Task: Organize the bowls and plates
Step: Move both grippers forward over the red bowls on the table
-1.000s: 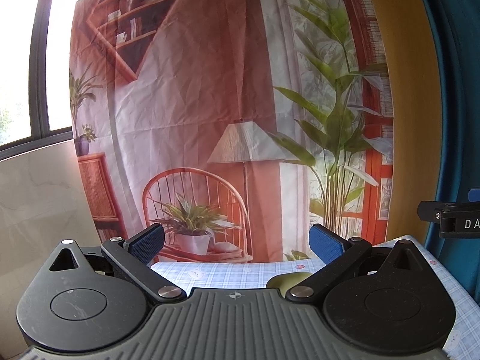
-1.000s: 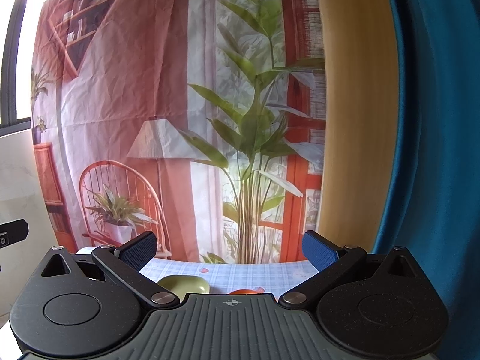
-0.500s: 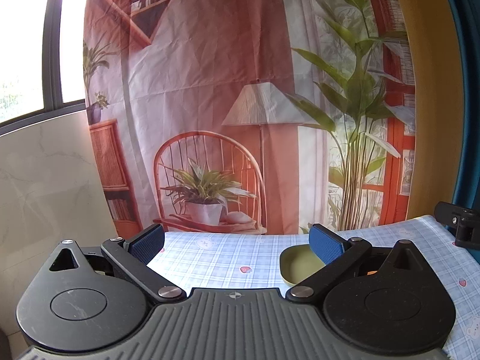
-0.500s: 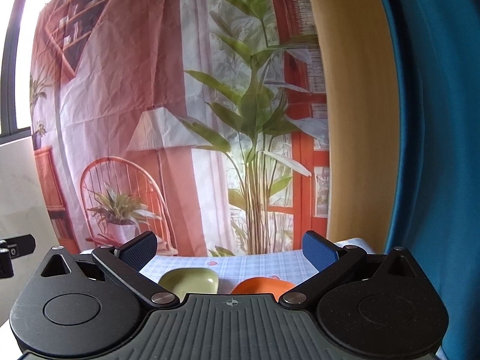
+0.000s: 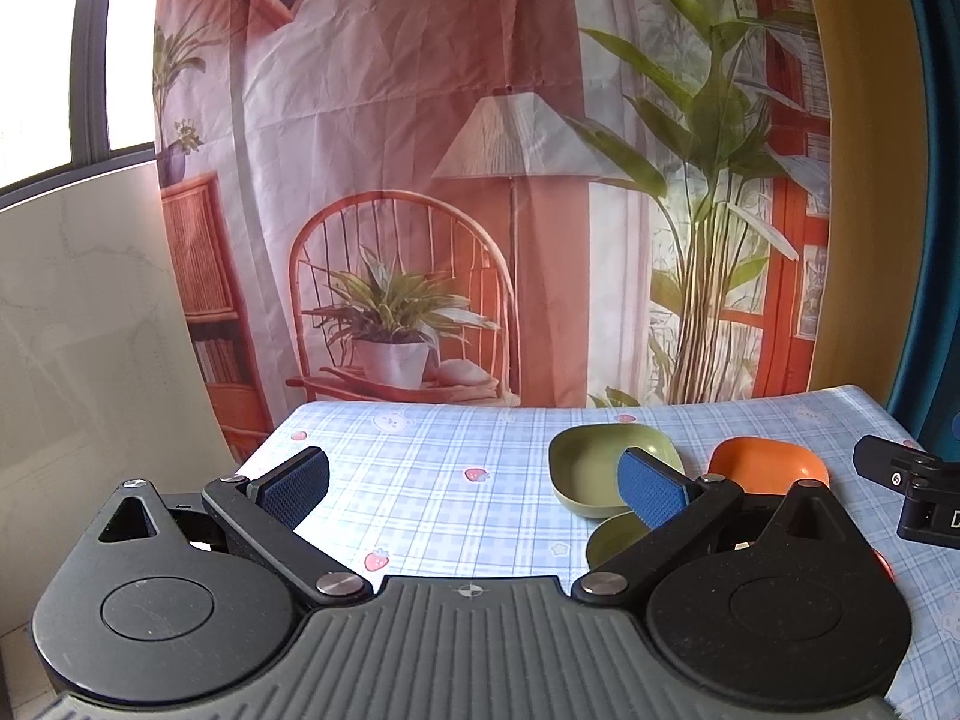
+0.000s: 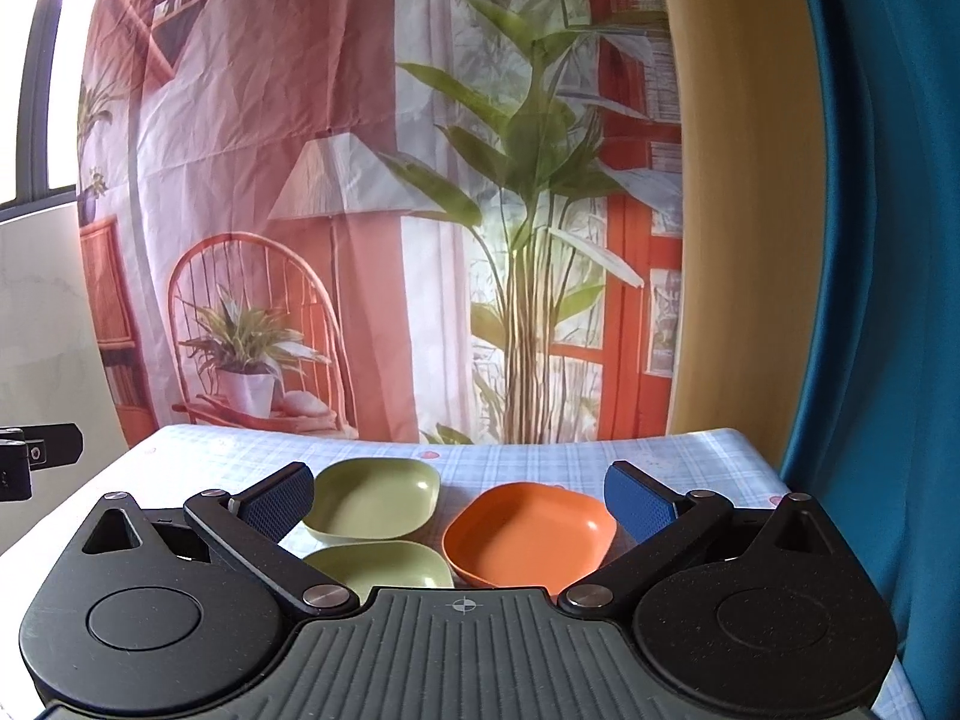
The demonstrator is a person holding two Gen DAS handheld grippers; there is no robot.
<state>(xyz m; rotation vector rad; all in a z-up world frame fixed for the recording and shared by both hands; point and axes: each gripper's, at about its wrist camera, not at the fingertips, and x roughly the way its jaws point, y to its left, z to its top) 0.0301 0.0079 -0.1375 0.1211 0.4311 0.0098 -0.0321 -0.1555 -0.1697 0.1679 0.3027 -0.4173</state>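
From the left wrist camera, the table [image 5: 432,450] wears a pale blue checked cloth dotted with small strawberries and bears. The left gripper [image 5: 474,483] hangs above it with its blue-padded fingers spread wide, nothing between them. Taking the far green bowl [image 5: 591,468] as the mark: the orange bowl [image 5: 765,468] sits just to its right, and a second green dish [image 5: 615,534] lies just in front of it, partly hidden behind the right-hand finger. Behind the green bowl, at the table's far edge, hangs a printed backdrop [image 5: 480,180] showing a cane chair, a potted plant, a lamp and a tall leafy plant. Left of it is a pale marble-look wall panel [image 5: 78,330] under a bright window [image 5: 54,48]; right of it, a yellow strip and a blue curtain [image 5: 930,180]. The other tool's black tip pokes in well right of the bowl.

From the right wrist camera, the right gripper [image 6: 459,504] is likewise splayed and empty, poised over the dishes. The far green bowl [image 6: 375,498] sits behind its left finger; the orange bowl [image 6: 531,531] is just beside it to the right, the two apart. The nearer green dish [image 6: 384,567] lies in front of the green bowl, very close to it. The same backdrop [image 6: 360,180] rises behind, and the blue curtain [image 6: 888,300] fills the right side.
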